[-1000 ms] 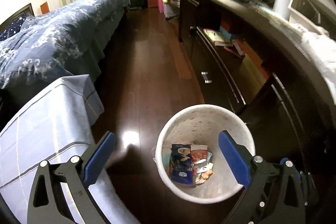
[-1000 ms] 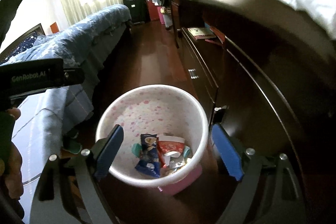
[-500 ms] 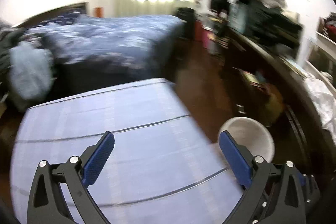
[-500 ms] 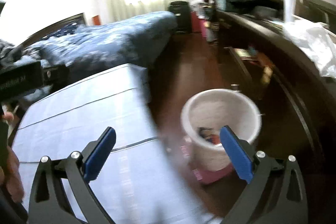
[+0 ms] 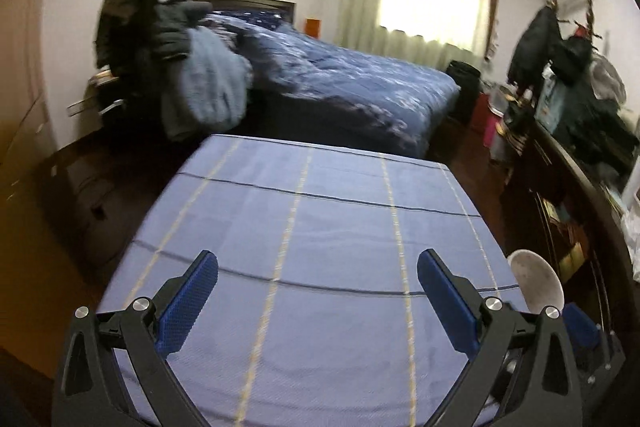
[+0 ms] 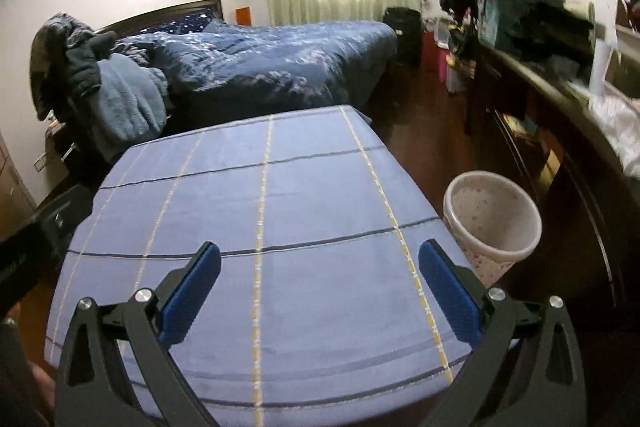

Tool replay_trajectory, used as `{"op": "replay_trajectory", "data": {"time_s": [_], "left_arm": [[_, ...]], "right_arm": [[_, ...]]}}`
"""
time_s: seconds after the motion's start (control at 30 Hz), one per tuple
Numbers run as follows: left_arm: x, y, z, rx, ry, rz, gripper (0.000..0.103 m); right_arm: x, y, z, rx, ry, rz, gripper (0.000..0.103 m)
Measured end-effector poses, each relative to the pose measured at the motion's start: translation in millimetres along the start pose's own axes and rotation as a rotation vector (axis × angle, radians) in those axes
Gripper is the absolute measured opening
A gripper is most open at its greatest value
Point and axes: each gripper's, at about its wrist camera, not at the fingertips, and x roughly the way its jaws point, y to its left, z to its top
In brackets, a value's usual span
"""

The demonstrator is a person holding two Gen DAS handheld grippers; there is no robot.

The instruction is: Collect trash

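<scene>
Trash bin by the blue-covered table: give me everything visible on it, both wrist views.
The trash bin is a round, tapered pail, white or pale pink with small pink speckles and a rolled rim, plastic by the look. It stands upright on the dark wood floor between the blue checked tablecloth and the dark cabinet. Its contents are not visible from this angle. The left wrist view shows only its rim past the table edge. Neither gripper touches it.

Both wrist views above blue-clothed table (image 5: 320,227), facing bed (image 6: 280,63)

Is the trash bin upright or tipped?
Upright. In the right wrist view the trash bin stands on the dark floor beside the blue-covered table, rim up and level. Its contents are not visible from here.
</scene>
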Motion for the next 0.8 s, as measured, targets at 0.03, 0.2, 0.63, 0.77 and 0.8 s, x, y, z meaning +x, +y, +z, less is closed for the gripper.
{"op": "replay_trajectory", "data": {"time_s": [0.03, 0.2, 0.63, 0.77, 0.8], "left_arm": [[-6.7, 4.5, 0.3, -0.007, -0.006, -0.005, 0.099], [-46.4, 17.3, 17.1, -0.016, -0.087, -0.012, 0.099], [-80.8, 17.1, 21.3, 0.006, -0.162, -0.012, 0.099], [-81.4, 17.5, 20.9, 0.005, -0.160, -0.020, 0.099], [-81.6, 17.3, 20.8, 0.006, -0.161, -0.019, 0.099]], "right_arm": [[-8.1, 3.1, 1.9, -0.002, -0.011, 0.007, 0.100], [-51.2, 11.6, 22.8, -0.044, -0.085, 0.041, 0.100], [-88.6, 13.5, 24.0, -0.065, -0.166, 0.043, 0.100], [-88.7, 13.3, 25.2, -0.062, -0.175, 0.033, 0.100], [-89.7, 13.0, 25.0, -0.061, -0.180, 0.031, 0.100]]}}
